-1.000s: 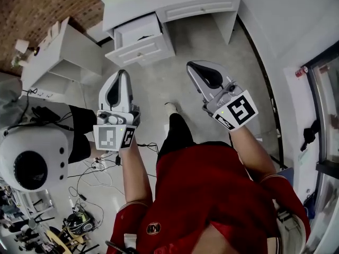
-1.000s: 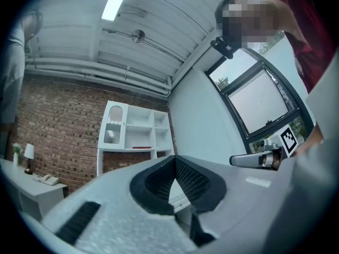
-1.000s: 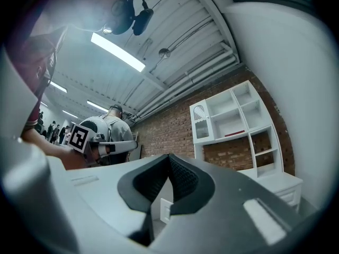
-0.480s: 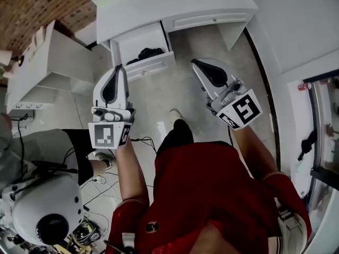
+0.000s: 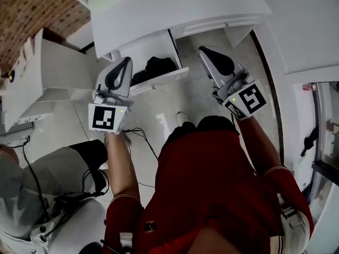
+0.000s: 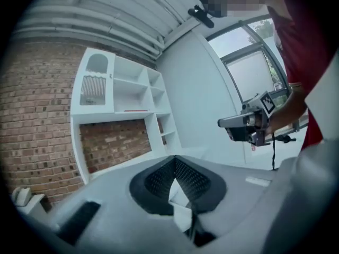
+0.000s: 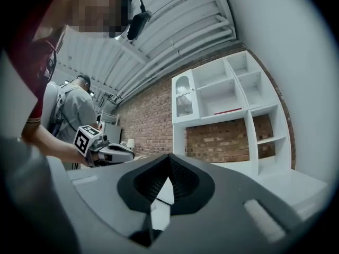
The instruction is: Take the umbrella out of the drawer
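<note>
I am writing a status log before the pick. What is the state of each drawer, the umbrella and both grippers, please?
left drawer: open
right drawer: closed
umbrella: lying in the left drawer, not gripped
left gripper: shut, empty
right gripper: shut, empty

The left forearm [image 5: 117,163] and the right forearm [image 5: 254,139], both bare, reach forward side by side, each carrying its gripper roughly level and pointed toward the drawer [image 5: 159,81]. The left gripper [image 5: 127,61] shows with its tip over the drawer's left front corner, jaws pressed together with nothing between them. The right gripper [image 5: 204,51] sits just beyond the drawer's right side, its jaws likewise closed and empty, its marker cube [image 5: 244,100] facing up.
</note>
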### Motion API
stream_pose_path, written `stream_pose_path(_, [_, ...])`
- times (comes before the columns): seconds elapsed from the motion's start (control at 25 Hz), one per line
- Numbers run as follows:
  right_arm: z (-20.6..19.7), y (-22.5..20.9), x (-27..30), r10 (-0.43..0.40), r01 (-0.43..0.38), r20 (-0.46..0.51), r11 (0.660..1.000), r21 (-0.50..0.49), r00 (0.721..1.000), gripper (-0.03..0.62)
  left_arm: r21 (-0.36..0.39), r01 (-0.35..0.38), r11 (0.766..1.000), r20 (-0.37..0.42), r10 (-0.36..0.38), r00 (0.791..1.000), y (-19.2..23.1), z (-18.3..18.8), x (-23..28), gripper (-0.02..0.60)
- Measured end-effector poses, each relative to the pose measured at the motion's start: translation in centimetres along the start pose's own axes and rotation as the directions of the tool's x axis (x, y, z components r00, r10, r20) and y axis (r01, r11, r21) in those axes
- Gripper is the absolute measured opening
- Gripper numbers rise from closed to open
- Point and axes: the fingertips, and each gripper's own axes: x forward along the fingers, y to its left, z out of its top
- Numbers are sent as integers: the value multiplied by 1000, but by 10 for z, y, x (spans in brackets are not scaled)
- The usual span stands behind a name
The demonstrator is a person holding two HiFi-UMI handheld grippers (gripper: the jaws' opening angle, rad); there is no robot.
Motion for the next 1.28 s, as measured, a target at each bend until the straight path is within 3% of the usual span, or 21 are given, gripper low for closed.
stream_pose_path(0.12, [-9,-15,19,-15,15,-21,1000,6,1000,12,18,93,995,-91,-91,992,7,-31,29,32])
stream_pose_path(0.24, [-14,-28,36,-8,9,-24,1000,14,1000,12,33,180,983,-185,-171,968,8,-64,55,72])
stream_pose_path(0.36, [-23,-39,46,6,-5,-43,1000,22,999,11,22,249,968,-273,-234,933,2,-99,74,105])
stream_pose_path(0.48, [-35,-51,55,17,-16,-71,1000,17,997,11,7,317,948,-364,-293,884,-5,-137,90,151])
stream_pose_path(0.72, [-53,-74,83,37,-35,-107,999,19,994,12,-59,439,896,-528,-401,748,-11,-213,114,217])
stream_pose_path(0.92, [-72,-94,91,20,-18,-149,1000,18,989,12,-127,531,838,-644,-477,598,-29,-280,124,278])
stream_pose_path(1.08, [-79,-103,91,14,-10,-152,1000,26,988,12,-195,570,798,-692,-524,497,-45,-323,130,316])
stream_pose_path(1.28, [-96,-117,88,-9,16,-189,999,33,982,11,-263,592,762,-726,-560,398,-64,-366,134,346])
